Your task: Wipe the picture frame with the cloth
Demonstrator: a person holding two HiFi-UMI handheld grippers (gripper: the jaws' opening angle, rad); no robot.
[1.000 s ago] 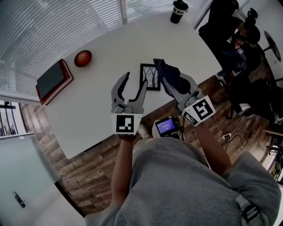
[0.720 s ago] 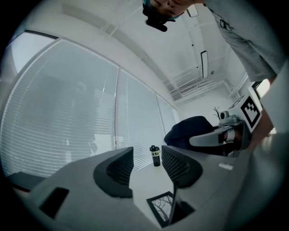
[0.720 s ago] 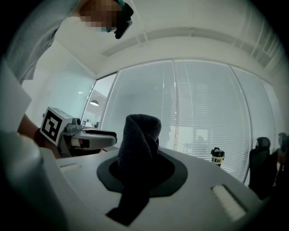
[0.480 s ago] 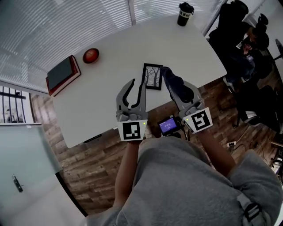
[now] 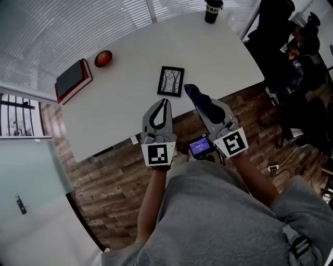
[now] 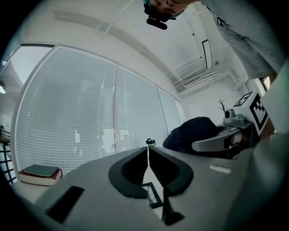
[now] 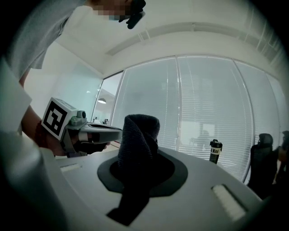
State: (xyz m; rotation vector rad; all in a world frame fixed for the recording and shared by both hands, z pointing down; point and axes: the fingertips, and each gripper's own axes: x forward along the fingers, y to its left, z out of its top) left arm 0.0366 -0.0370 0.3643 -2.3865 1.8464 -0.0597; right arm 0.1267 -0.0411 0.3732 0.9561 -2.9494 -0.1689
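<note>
A small black picture frame with a tree print lies flat on the white table. My left gripper hangs just short of the frame's near edge, its jaws shut with nothing between them; in the left gripper view the gripper has its tips together and the frame shows below them. My right gripper is shut on a dark blue cloth, to the right of the frame's near corner and apart from it. The cloth stands up out of the right gripper's jaws and droops toward the camera.
Stacked books and a red round object sit at the table's far left. A black cup stands at the far edge. A person sits at the right. The wooden floor lies under both grippers' bodies.
Both grippers drew back from the frame toward the table's near edge. The left jaws went from wide open to shut. The cloth stayed in the right gripper.
</note>
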